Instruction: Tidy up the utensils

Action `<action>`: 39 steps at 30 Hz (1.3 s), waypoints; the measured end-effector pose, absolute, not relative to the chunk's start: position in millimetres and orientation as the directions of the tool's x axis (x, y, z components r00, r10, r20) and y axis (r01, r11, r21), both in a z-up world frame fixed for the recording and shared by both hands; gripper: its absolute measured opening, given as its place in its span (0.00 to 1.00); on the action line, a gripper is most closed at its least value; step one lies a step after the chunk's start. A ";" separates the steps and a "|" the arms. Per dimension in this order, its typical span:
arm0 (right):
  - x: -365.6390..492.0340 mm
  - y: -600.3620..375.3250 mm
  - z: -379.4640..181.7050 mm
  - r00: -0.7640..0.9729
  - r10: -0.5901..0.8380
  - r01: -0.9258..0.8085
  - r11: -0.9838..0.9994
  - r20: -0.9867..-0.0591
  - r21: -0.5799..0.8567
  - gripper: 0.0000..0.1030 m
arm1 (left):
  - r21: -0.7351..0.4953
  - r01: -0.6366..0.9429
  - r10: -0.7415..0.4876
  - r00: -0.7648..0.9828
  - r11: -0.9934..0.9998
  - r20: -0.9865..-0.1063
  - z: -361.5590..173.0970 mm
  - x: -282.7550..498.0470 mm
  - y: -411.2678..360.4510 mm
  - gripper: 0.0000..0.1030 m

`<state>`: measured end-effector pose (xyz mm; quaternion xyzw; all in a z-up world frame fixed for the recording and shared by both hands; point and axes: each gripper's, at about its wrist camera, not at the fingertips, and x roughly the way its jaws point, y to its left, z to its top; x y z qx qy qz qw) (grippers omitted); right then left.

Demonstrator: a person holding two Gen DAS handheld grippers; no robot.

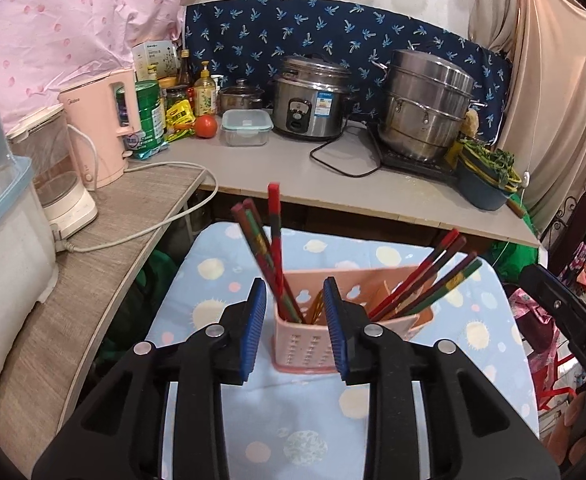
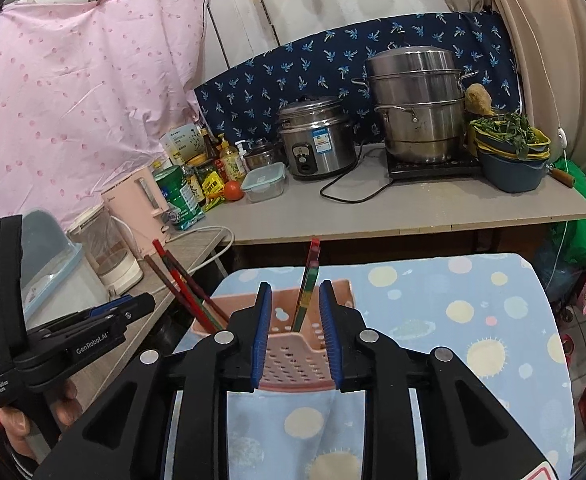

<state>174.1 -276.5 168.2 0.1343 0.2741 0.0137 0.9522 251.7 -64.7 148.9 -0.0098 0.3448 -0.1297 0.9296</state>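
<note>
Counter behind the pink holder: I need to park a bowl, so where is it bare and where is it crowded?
Bare grey counter runs along the front edge, between the clear lidded box and the induction plate under the steamer pot, crossed by the rice cooker cord. The left corner is packed with bottles and a tomato.

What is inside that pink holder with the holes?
The pink holder has red-and-green chopsticks leaning in its left part and more chopsticks in its right. Their lower ends are hidden by its walls and the left gripper's fingers.
</note>
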 end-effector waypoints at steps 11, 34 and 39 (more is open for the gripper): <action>122.2 -246.9 135.9 0.811 0.091 0.023 0.982 -0.579 0.186 0.43 | -0.034 0.195 -0.168 0.731 0.980 -0.661 129.7 202.6 -59.2 0.42; 62.1 -228.7 104.5 0.766 0.026 0.072 0.989 -0.642 0.127 0.69 | 0.033 0.178 -0.105 0.708 0.983 -0.698 91.8 135.6 -56.8 0.66; 56.5 -228.2 101.1 0.758 0.014 0.089 0.988 -0.652 0.124 0.69 | 0.039 0.174 -0.098 0.708 0.984 -0.700 88.3 127.7 -55.6 0.71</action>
